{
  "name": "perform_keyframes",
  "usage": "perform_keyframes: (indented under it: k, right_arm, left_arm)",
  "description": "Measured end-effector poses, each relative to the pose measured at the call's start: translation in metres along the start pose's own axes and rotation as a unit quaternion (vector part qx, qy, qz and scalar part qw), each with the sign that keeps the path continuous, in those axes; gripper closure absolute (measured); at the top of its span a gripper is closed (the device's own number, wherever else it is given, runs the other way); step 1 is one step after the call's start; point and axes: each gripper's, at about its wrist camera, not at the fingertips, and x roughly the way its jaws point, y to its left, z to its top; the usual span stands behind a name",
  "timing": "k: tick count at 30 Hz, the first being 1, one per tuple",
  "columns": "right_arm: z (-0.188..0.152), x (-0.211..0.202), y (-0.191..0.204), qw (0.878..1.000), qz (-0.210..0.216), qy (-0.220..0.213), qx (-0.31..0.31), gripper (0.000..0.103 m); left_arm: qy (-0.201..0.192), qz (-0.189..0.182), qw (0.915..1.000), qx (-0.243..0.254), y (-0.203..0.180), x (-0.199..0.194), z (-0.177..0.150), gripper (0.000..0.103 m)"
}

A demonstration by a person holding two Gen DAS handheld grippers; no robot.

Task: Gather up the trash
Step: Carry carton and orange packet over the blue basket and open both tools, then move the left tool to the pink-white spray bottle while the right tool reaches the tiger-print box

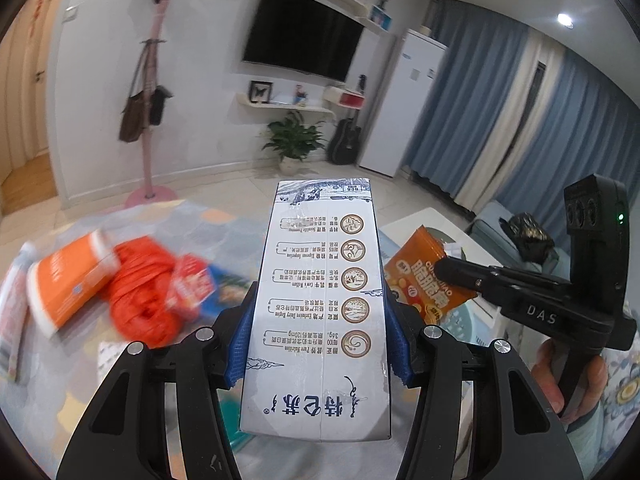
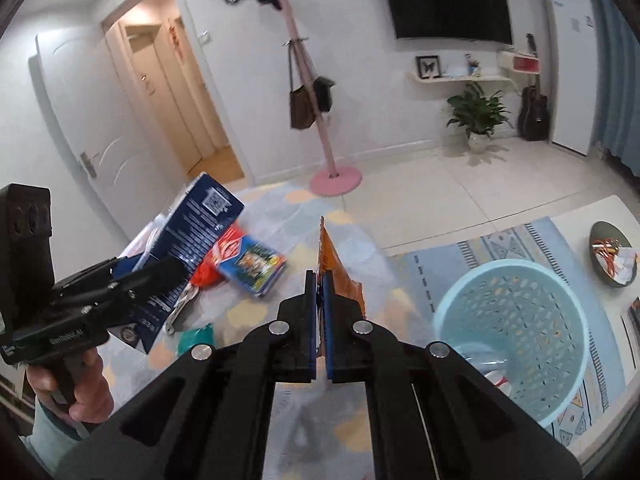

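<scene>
Left tool is clamped across the middle of a tall white-and-blue milk carton printed with round brown emblems, its blue pads pressing the two narrow sides, carton held off the surface and pointing away. Below and left of it lie blurred scraps: an orange-and-white flat box, a crumpled red mesh bag and a blue snack packet, all resting on a pastel patterned cloth. Further right, the right tool is pinched tight on the lower edge of a flat orange foil snack wrapper, which stands up thin and floppy above the pads. Right again, a pale blue perforated plastic basket sits on a striped rug, with some litter already at its bottom. Risk, as I judge it: the wrapper is gripped only by a narrow margin and could slip or flutter outside the rim on release, while the smooth carton might pivot between the pads if swung quickly.
</scene>
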Motion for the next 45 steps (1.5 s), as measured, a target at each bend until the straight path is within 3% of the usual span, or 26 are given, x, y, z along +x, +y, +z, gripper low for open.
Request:
perform_keyframes:
  k: [11,16,23,27,29,32,34,42,45]
  right_arm:
    - [-0.014,-0.03,-0.094,0.993,-0.089,-0.038,0.07,0.101]
    - [-0.038,-0.014,-0.141,0.985,-0.126,-0.016,0.118,0.101]
    - [-0.066,-0.001,-0.183,0.974,-0.142,0.009,0.174,0.101]
    - [-0.074,0.003,-0.194,0.97,-0.154,0.021,0.189,0.099]
    - [-0.078,0.002,-0.194,0.968,-0.158,0.022,0.193,0.095]
    - [-0.08,0.001,-0.191,0.967,-0.161,0.021,0.194,0.08]
    - [-0.079,-0.002,-0.185,0.967,-0.166,0.017,0.192,0.053]
    - [-0.053,-0.016,-0.123,0.981,-0.148,-0.022,0.126,0.05]
    - [-0.042,-0.018,-0.09,0.985,-0.137,-0.037,0.094,0.039]
  left_arm:
    - [0.046,-0.059,0.996,0.049,-0.082,0.08,0.018,0.05]
    - [0.086,-0.074,0.9918,0.059,-0.108,0.126,0.008,0.05]
    - [0.133,-0.069,0.9862,0.07,-0.124,0.168,-0.011,0.049]
    - [0.128,-0.064,0.9872,0.071,-0.123,0.169,-0.012,0.03]
    - [0.126,-0.062,0.9877,0.069,-0.124,0.168,-0.013,0.03]
    - [0.123,-0.061,0.9882,0.067,-0.121,0.159,-0.016,0.03]
    - [0.118,-0.059,0.9889,0.067,-0.12,0.15,-0.016,0.03]
    - [0.062,-0.046,0.9947,0.068,-0.097,0.088,-0.015,0.03]
    - [0.029,-0.038,0.9974,0.054,-0.077,0.058,-0.008,0.03]
